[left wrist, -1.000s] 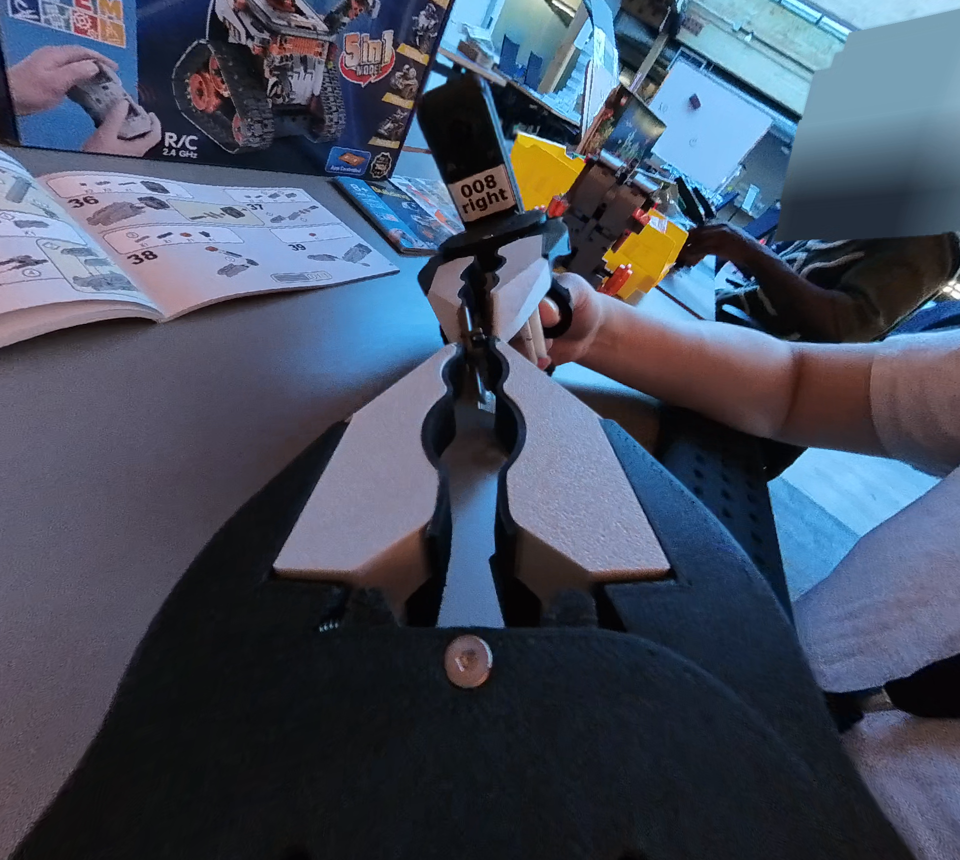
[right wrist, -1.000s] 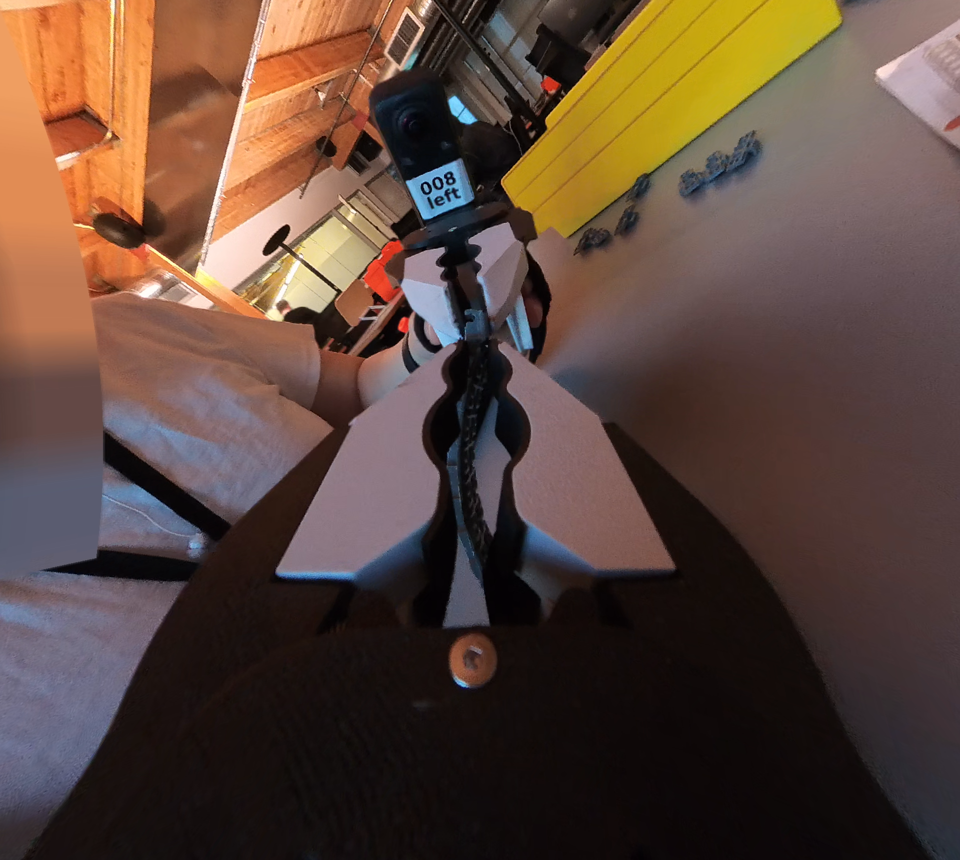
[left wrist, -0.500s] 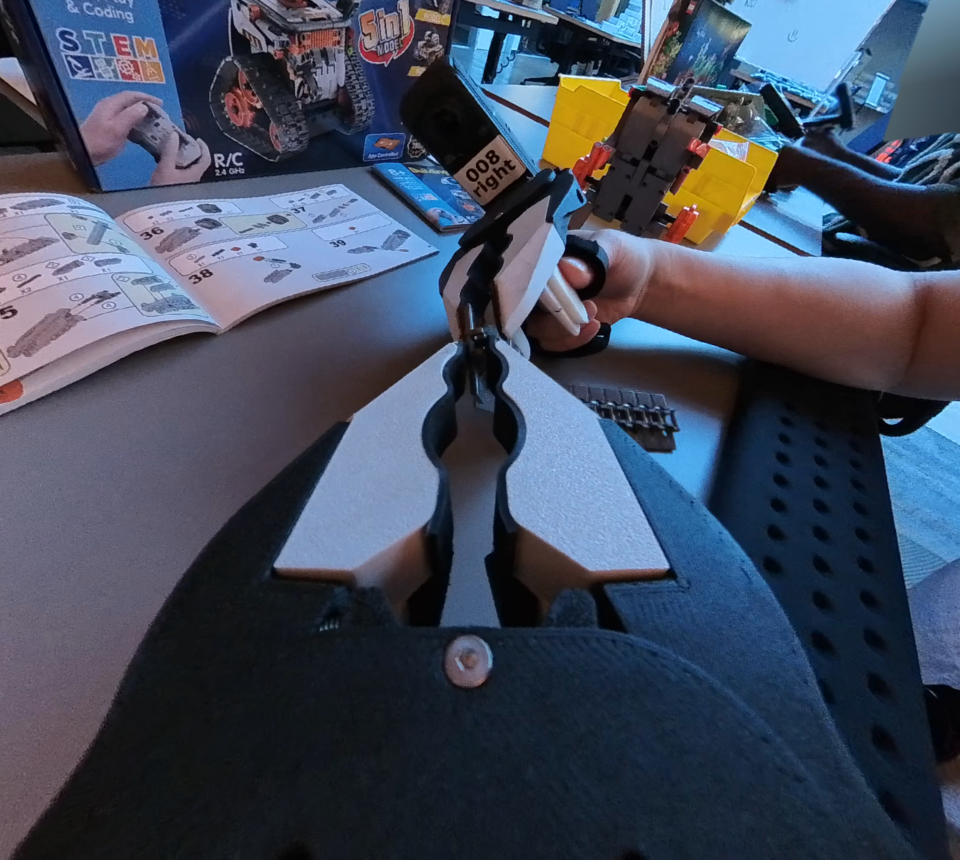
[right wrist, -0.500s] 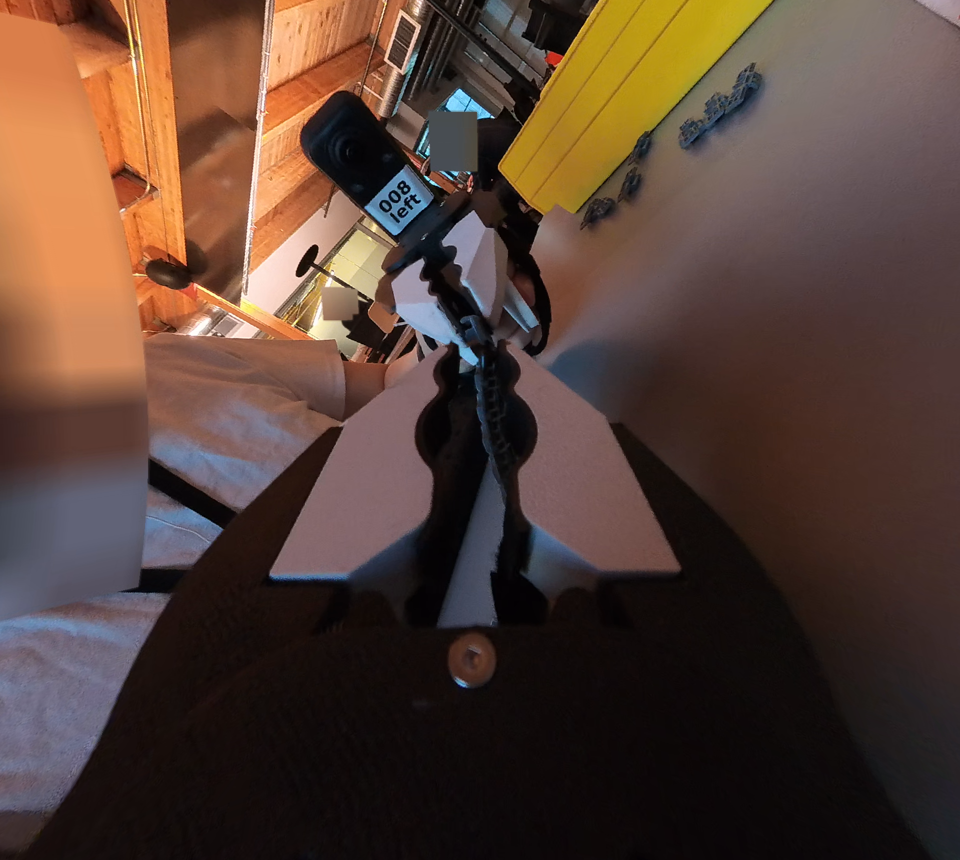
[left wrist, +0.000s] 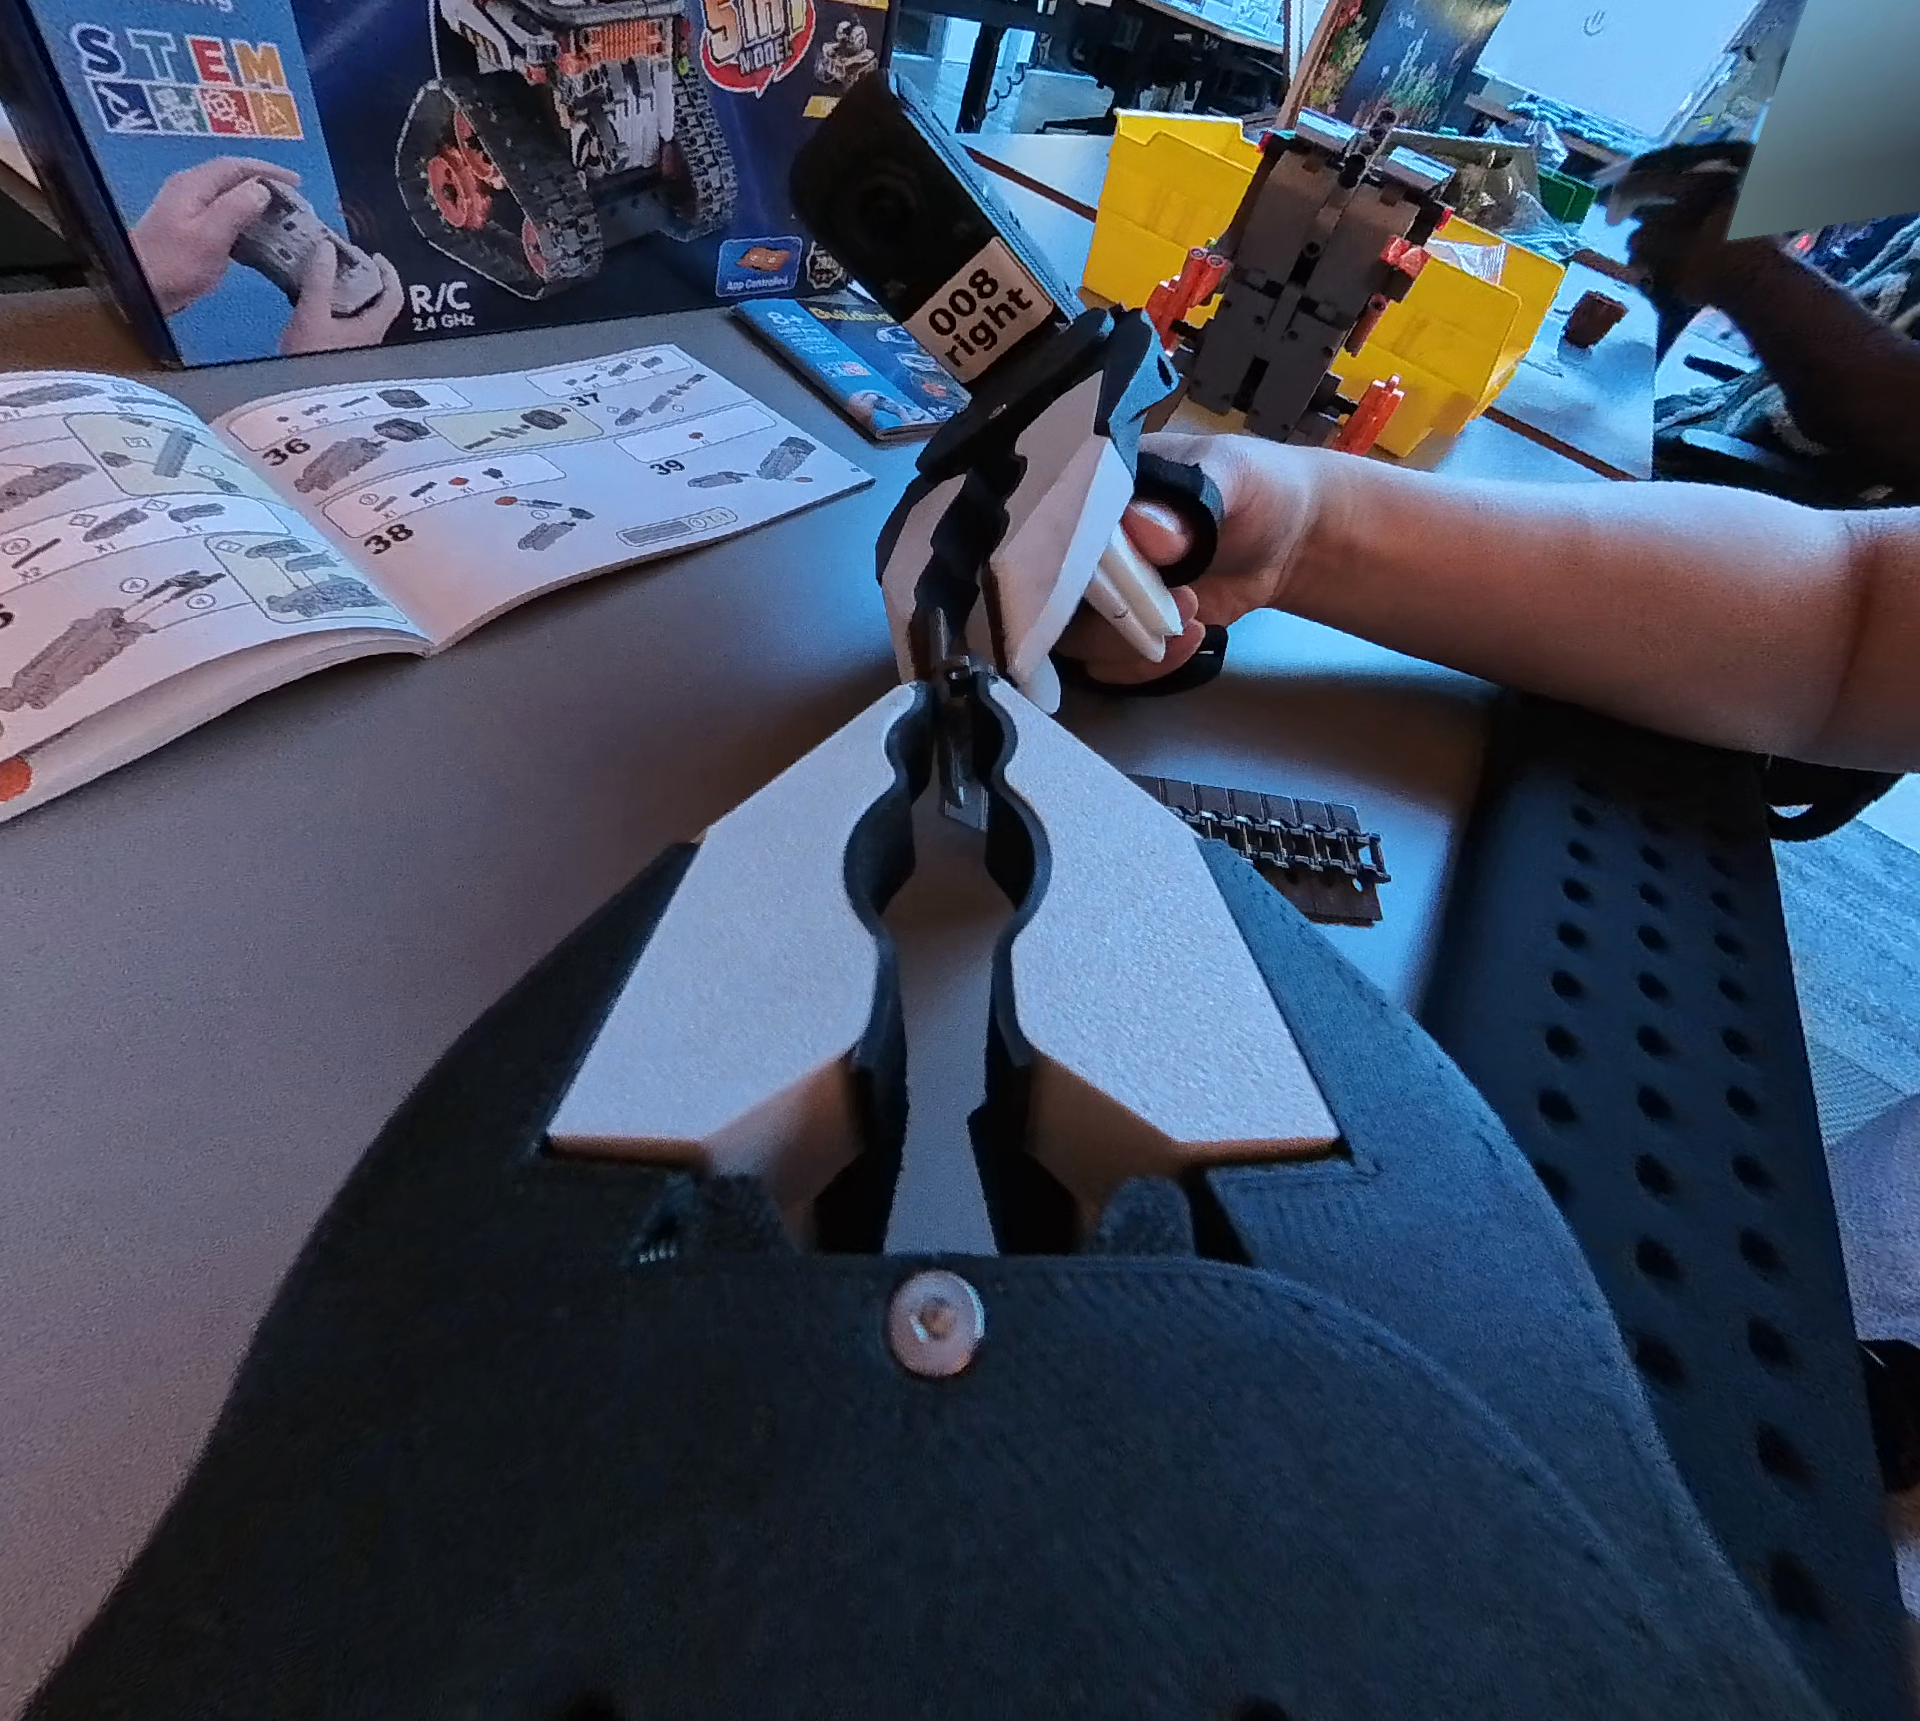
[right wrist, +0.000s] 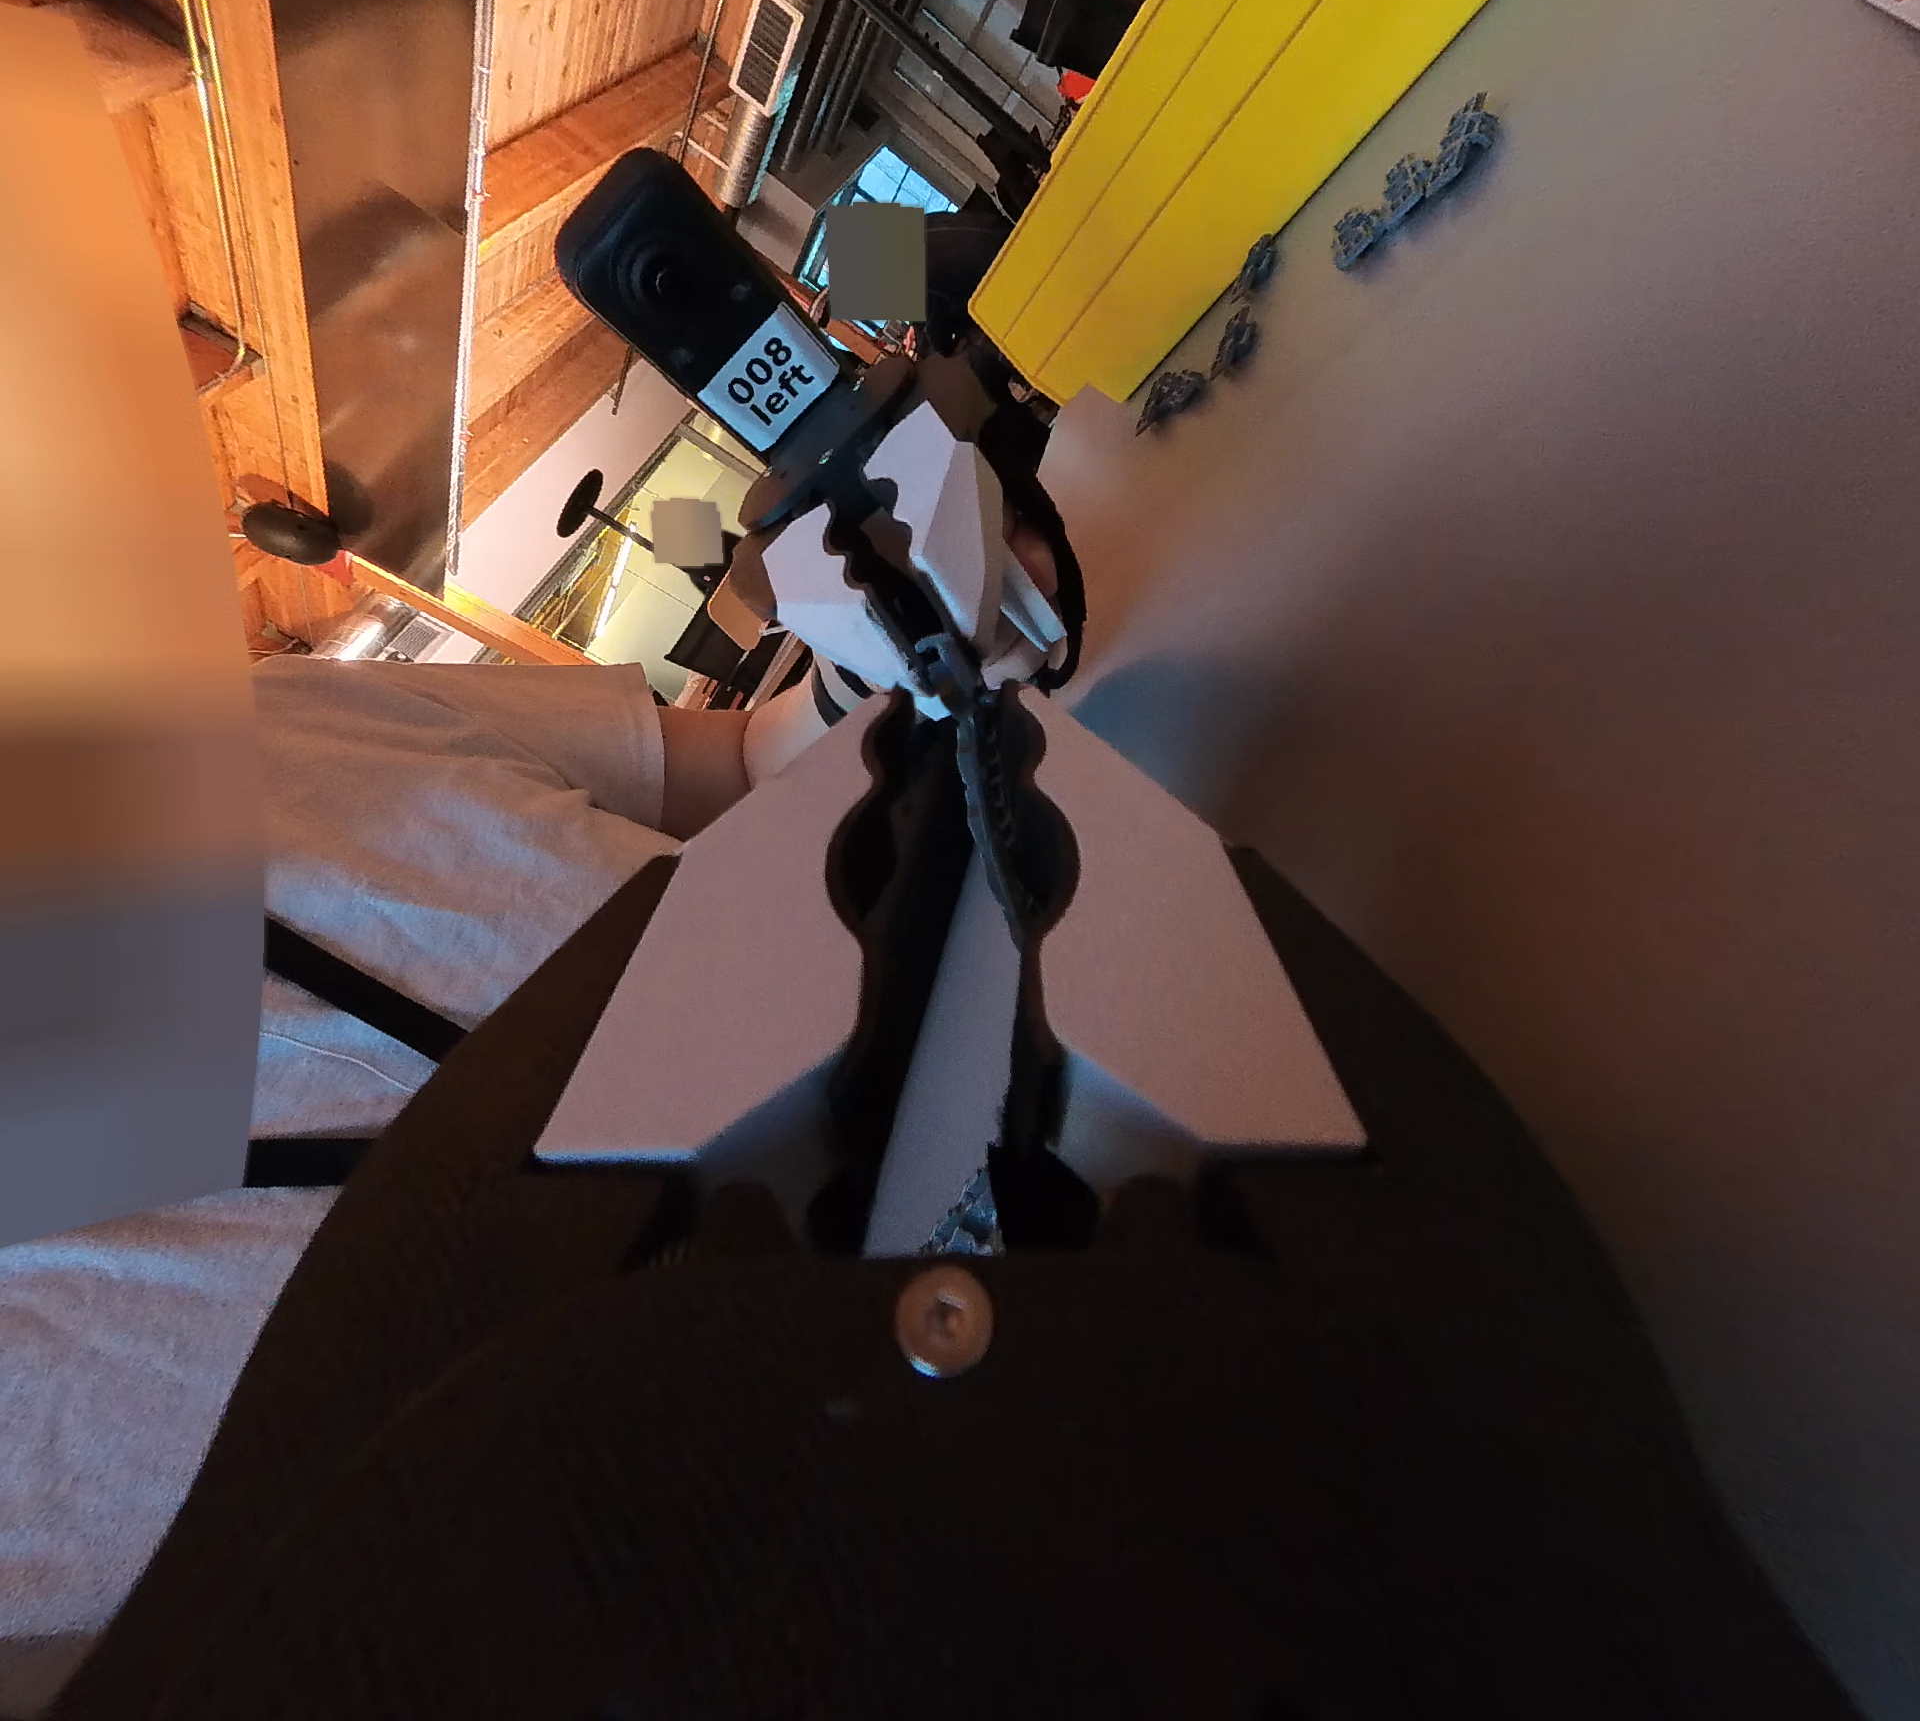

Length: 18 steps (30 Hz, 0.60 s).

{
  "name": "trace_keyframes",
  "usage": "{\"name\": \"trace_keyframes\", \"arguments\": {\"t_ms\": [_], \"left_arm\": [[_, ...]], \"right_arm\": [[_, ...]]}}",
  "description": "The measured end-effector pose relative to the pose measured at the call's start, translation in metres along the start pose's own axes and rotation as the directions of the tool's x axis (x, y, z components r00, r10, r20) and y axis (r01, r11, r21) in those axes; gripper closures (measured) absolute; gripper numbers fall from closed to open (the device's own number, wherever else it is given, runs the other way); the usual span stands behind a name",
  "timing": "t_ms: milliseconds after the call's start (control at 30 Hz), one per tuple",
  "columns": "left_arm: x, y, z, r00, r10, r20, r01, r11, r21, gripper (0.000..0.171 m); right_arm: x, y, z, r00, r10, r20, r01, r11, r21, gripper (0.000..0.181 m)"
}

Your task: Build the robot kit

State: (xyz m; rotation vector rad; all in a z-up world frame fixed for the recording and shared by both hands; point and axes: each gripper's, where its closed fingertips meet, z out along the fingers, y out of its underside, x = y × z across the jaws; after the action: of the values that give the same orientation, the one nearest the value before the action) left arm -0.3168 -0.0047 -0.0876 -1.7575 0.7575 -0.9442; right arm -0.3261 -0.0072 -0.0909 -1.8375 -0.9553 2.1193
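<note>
A: Both grippers nose to nose over the table. Left gripper has its jaws pinched shut on a short grey piece at the tips. Looks like the end of the track.

B: And the right gripper is closed on that same track, the toothed strip running back between its fingers. Each clamps one end, so the strip hangs between them, clear of the table. My guess: gripping both ends keeps it taut and steady.

A: The right gripper shows in the left view too, tilted, a hand round its grip.

B: A second track strip lies flat on the table just beside the left gripper. Manual open to the left, box standing behind it, yellow bin and a dark block model beyond.

A: Against a second ago?

B: The pair has dropped and tipped. Back then that loose strip wasn't in view; now it is. The right gripper leans more. Grips unchanged.
</note>
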Motion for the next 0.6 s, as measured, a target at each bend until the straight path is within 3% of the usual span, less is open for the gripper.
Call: {"name": "trace_keyframes", "arguments": {"t_ms": [333, 600], "left_arm": [[-0.001, 0.002, -0.001, 1.000, 0.014, 0.010, -0.014, 1.000, -0.008, 0.167], [0.001, 0.005, -0.001, 0.999, 0.047, -0.021, -0.047, 0.999, -0.010, 0.167]], "right_arm": [[0.005, 0.012, 0.003, 0.999, 0.011, -0.036, -0.014, 0.997, -0.070, 0.169], [0.006, 0.017, 0.005, 0.993, -0.079, -0.092, 0.069, 0.992, -0.106, 0.176]]}}
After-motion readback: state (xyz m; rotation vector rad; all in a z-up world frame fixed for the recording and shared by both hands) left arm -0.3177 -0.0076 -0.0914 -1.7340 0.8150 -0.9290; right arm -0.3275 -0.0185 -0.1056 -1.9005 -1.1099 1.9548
